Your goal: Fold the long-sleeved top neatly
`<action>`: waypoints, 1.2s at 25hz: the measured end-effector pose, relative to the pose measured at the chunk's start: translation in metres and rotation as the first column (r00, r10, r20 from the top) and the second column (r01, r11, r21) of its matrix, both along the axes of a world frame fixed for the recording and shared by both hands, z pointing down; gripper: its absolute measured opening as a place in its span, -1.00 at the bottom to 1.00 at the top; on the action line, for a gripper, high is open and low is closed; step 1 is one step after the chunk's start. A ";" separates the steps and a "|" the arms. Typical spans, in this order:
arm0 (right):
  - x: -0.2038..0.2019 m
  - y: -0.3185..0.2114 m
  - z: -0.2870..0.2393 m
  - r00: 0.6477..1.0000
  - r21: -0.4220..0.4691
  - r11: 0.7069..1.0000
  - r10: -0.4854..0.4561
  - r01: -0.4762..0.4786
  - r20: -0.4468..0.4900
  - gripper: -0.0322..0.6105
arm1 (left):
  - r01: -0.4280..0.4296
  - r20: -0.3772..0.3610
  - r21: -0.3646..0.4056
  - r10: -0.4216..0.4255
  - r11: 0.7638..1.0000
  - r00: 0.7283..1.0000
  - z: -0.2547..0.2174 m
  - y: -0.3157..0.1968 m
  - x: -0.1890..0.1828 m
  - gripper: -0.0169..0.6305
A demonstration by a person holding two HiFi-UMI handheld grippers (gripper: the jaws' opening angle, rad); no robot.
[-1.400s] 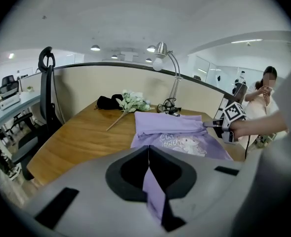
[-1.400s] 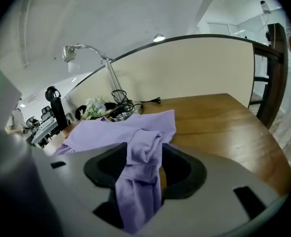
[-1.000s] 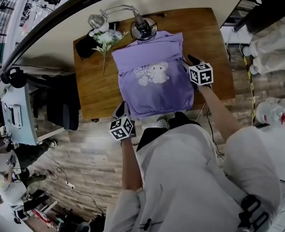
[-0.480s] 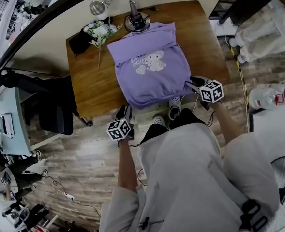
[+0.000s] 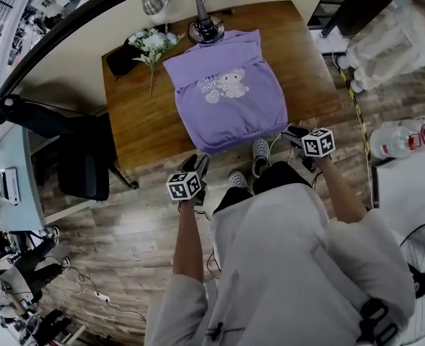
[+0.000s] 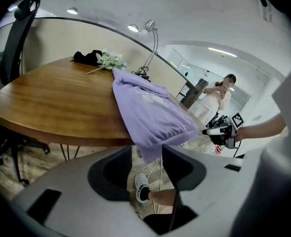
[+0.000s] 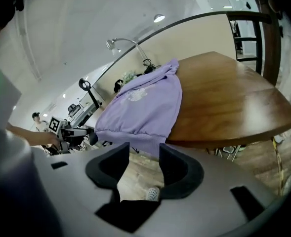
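**A:** Where does the top (image 5: 226, 96) sit?

**B:** On the table (image 5: 136, 125), picture side up. Its collar is at the far edge, beside the flowers (image 5: 151, 43) and the lamp (image 5: 198, 11). The hem (image 5: 235, 140) hangs over the near edge.

**A:** And the left gripper (image 6: 147, 154)?

**B:** It's off the near edge of the table, below the hem's left corner. Its jaws have just been opening and stand wide. The corner shows through the gap, but the pads aren't pressing on it, so it holds nothing.

**A:** The right gripper (image 7: 144, 152)?

**B:** Much the same, off the near edge by the hem's right corner. Its jaws have just opened a little more and stand moderately wide. The ribbed hem hangs at the mouth of the gap, ungripped.

**A:** So how far along is the folding?

**B:** Partway, I'd say. No sleeve sticks out past either side of the body, and the sides run fairly straight, so the sleeves look already turned in. I can't see where they lie. The body is at full length, though.

**A:** What's left, then?

**B:** Probably taking both hem corners and carrying them up the table toward the collar, once or twice, then smoothing it flat.
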State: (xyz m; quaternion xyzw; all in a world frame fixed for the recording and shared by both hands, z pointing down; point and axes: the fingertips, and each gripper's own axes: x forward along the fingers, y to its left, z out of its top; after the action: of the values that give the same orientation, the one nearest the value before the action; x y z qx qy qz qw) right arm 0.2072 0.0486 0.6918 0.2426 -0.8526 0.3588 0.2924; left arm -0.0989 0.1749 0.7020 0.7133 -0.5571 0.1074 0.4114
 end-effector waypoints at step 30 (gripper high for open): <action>-0.008 -0.012 0.012 0.930 -0.174 0.985 0.072 -0.009 0.360 -0.79 | -0.072 -0.148 0.055 0.080 0.996 0.986 0.026 -0.014 0.033 -0.79</action>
State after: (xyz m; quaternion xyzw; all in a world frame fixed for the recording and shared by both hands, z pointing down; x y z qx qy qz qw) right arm 0.1992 0.0371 0.7036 0.1635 -0.8531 0.4748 0.1412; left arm -0.0664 0.1611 0.7276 0.7499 -0.4996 0.0555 0.4301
